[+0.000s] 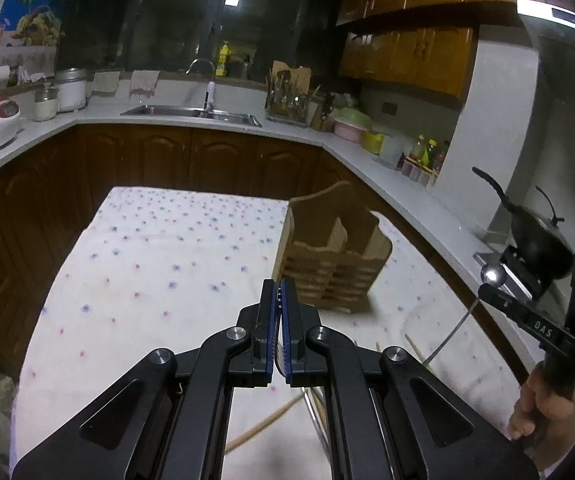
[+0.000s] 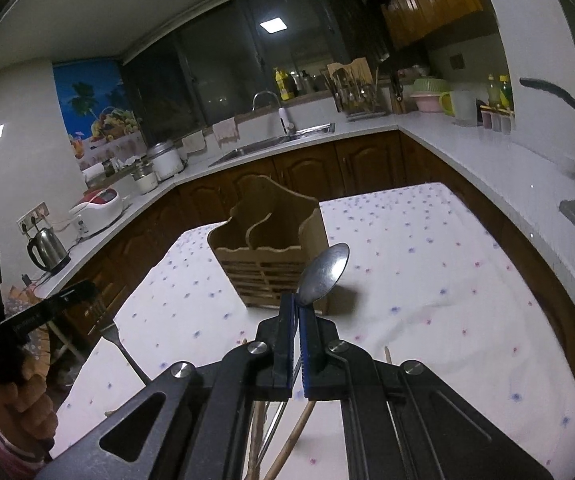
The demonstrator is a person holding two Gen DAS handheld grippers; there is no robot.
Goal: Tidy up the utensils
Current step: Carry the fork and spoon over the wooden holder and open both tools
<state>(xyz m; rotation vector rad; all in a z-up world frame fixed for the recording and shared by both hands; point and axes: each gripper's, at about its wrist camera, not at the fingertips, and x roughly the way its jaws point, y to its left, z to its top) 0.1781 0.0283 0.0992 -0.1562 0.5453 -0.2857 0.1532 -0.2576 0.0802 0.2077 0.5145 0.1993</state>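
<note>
Over the cloth-covered worktop (image 2: 427,280), I held a spoon (image 2: 324,270) in my right claw (image 2: 296,312) and a fork (image 2: 108,330) in my left claw (image 1: 278,292), both clenched, ready for the wooden caddy (image 2: 267,248).

A wooden utensil holder (image 2: 267,248) stands on a cloth-covered table (image 2: 427,280), chopsticks (image 2: 287,440) lying on the table's near edge. Beyond the table, a counter (image 1: 191,120) wraps the room, its sink (image 1: 191,112) at the far wall, a kettle (image 2: 47,248) left.
</note>
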